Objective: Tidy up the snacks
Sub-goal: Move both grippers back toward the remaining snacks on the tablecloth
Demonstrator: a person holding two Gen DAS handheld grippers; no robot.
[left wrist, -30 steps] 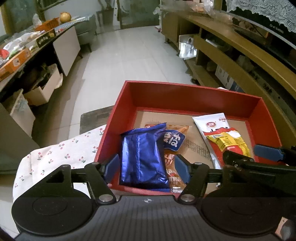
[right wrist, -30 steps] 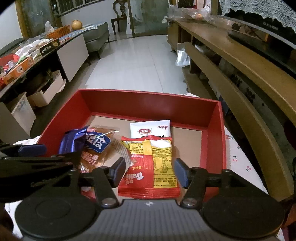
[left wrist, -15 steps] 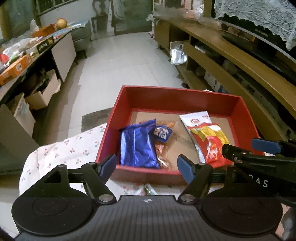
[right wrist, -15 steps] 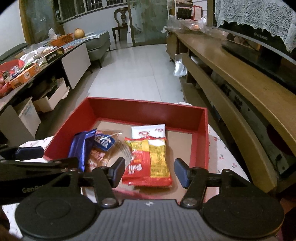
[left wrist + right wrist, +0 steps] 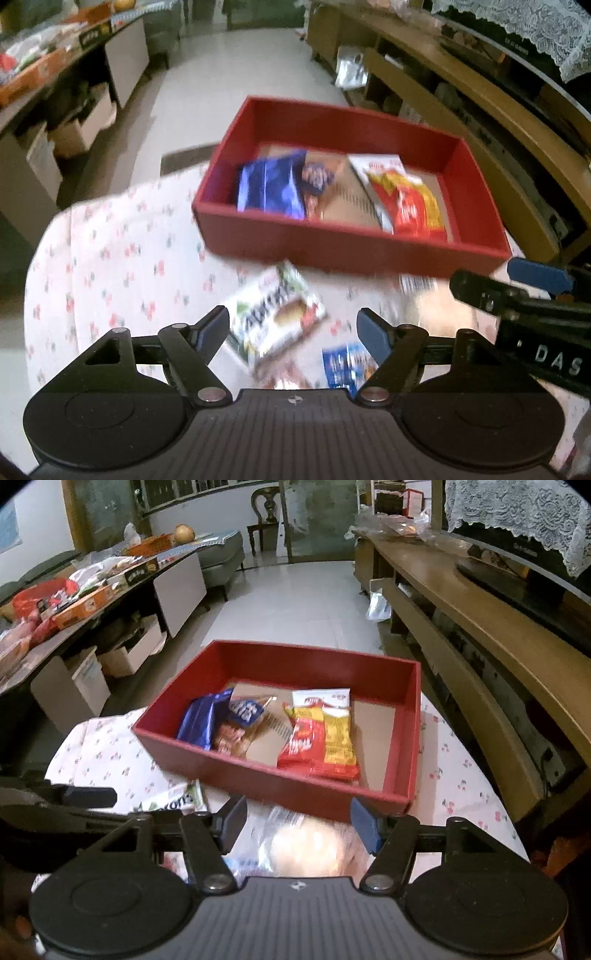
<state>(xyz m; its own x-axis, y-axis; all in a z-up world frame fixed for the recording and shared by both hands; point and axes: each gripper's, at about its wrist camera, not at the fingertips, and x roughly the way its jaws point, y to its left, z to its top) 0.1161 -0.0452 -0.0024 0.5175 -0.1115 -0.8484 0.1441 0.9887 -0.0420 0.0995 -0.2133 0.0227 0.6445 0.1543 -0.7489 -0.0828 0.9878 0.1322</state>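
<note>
While both claws hang above the cloth-covered tabletop (image 5: pixel 110 258), the red box (image 5: pixel 295 786) sits beyond them with three or four packets already inside: a blue packet (image 5: pixel 269 184) at its left, a clear-wrapped snack (image 5: pixel 236 731) beside it, a red and yellow packet (image 5: pixel 325 738) toward the right. More snacks lie loose on the cloth, in front of the box's near wall.

Left claw (image 5: pixel 293 326): jaws spread, having just been opening, nothing pinched. A green and white packet (image 5: pixel 275 314) lies between and just ahead of the pads, not touched by either as far as the blur allows. Its long axis runs diagonally, from near-left to far-right, so it sits skewed across the jaw line. A smaller blue packet (image 5: pixel 347 363) lies close under the right pad.

Right claw (image 5: pixel 297 821): jaws also spread, just been opening, empty. A clear-wrapped bun (image 5: pixel 314 843) sits directly below and between the pads, partly hidden by the claw body; its long axis cannot be told.

Judgement: each hand has its own nearest item — left for the green and white packet, right for the bun. The left probably needs a wrist turn to square its pads to the diagonal packet before closing.
</note>
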